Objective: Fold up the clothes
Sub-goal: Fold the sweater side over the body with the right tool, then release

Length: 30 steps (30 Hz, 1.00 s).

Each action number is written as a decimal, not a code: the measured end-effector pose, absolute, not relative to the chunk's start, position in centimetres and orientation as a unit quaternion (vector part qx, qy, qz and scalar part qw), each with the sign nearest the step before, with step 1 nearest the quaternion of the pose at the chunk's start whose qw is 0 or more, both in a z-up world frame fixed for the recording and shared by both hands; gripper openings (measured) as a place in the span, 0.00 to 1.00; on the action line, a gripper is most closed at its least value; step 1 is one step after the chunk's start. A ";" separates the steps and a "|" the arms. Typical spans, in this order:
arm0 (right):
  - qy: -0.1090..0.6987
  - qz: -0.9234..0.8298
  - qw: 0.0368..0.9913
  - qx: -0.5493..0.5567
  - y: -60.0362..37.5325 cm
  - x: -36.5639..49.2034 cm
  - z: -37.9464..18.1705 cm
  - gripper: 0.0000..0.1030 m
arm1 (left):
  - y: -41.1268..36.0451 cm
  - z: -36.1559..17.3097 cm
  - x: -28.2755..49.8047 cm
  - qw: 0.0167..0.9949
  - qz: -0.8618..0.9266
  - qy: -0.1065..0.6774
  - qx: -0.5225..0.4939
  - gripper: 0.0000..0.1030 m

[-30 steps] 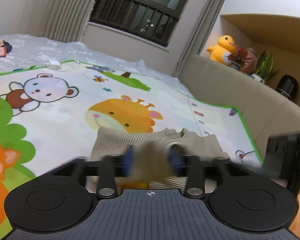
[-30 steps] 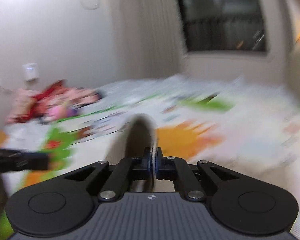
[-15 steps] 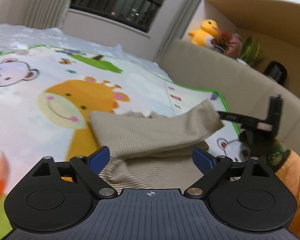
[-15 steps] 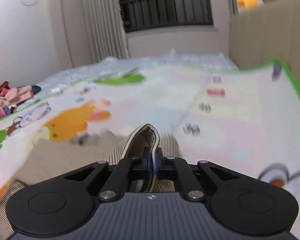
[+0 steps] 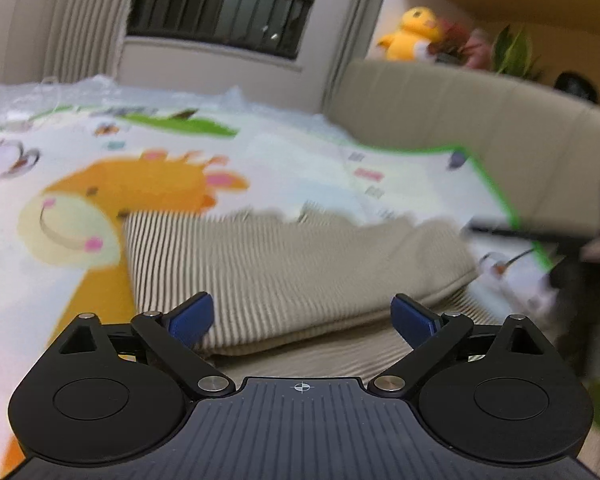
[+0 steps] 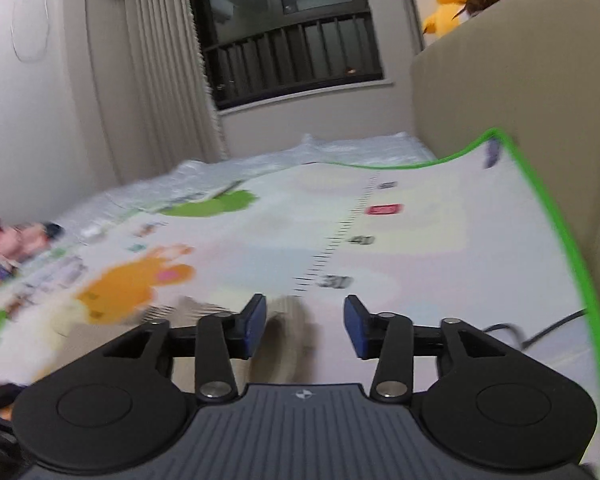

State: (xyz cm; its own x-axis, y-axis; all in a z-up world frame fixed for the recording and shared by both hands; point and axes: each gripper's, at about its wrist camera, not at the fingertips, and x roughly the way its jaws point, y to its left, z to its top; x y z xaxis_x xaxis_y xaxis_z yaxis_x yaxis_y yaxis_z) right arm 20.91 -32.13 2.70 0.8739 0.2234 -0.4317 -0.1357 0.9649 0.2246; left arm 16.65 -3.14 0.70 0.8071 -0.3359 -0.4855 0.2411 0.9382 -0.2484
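**A:** where's the beige ribbed knit garment [image 5: 300, 264] at?

**B:** lying folded over itself on the cartoon-animal play mat with the green border [image 5: 284, 168], next to the printed giraffe.

**A:** grippers?

**B:** left gripper [image 5: 302, 316] spread wide above it, nothing pinched. right gripper [image 6: 305, 326] also apart, blurry fabric between the pads.
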 end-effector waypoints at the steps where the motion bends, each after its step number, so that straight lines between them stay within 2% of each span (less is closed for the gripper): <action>1: 0.239 0.101 0.961 0.097 -31.5 21.4 2.6 0.53 | -3.2 0.5 16.6 0.948 -0.151 0.268 -0.087 0.96; 3: 0.253 0.108 0.957 0.090 -30.0 22.7 1.8 0.55 | -3.3 0.6 16.2 0.950 -0.154 0.259 -0.082 0.99; 4: 0.266 0.112 0.954 0.084 -29.1 23.5 1.1 0.48 | -3.4 0.5 16.1 0.951 -0.154 0.256 -0.079 0.99; 5: 0.278 0.120 0.949 0.081 -28.3 24.0 0.4 0.22 | -3.3 0.4 15.8 0.953 -0.151 0.249 -0.080 0.99; 6: 0.282 0.132 0.947 0.080 -27.4 24.3 0.2 0.09 | -3.1 0.4 15.6 0.955 -0.146 0.244 -0.083 1.00; 7: 0.284 0.144 0.945 0.078 -26.4 24.5 -0.1 0.04 | -3.0 0.4 15.6 0.957 -0.137 0.240 -0.088 1.00; 13: 0.187 0.157 0.969 0.041 -25.7 22.3 4.6 0.04 | -1.6 0.4 15.7 0.957 -0.113 0.235 -0.127 1.00; 16: 0.210 0.134 0.967 0.056 -27.7 23.6 3.6 0.04 | -1.5 0.4 15.9 0.955 -0.112 0.243 -0.131 1.00; 21: 0.291 0.100 0.949 0.068 -29.6 24.9 -2.9 0.05 | -1.9 0.4 16.0 0.954 -0.118 0.247 -0.123 1.00; 22: 0.285 0.102 0.949 0.088 -30.1 24.6 -3.1 0.08 | -1.9 0.4 16.0 0.954 -0.119 0.248 -0.123 1.00; 23: 0.284 0.094 0.950 0.093 -30.4 24.5 -2.7 0.20 | -1.9 0.3 16.0 0.953 -0.120 0.249 -0.123 1.00; 25: 0.280 0.073 0.953 0.088 -30.6 24.4 -1.8 0.37 | -1.9 0.3 16.1 0.953 -0.121 0.250 -0.124 1.00; 30: 0.225 0.093 0.967 0.076 -29.6 22.3 1.6 0.37 | -1.9 0.2 16.2 0.952 -0.119 0.254 -0.123 1.00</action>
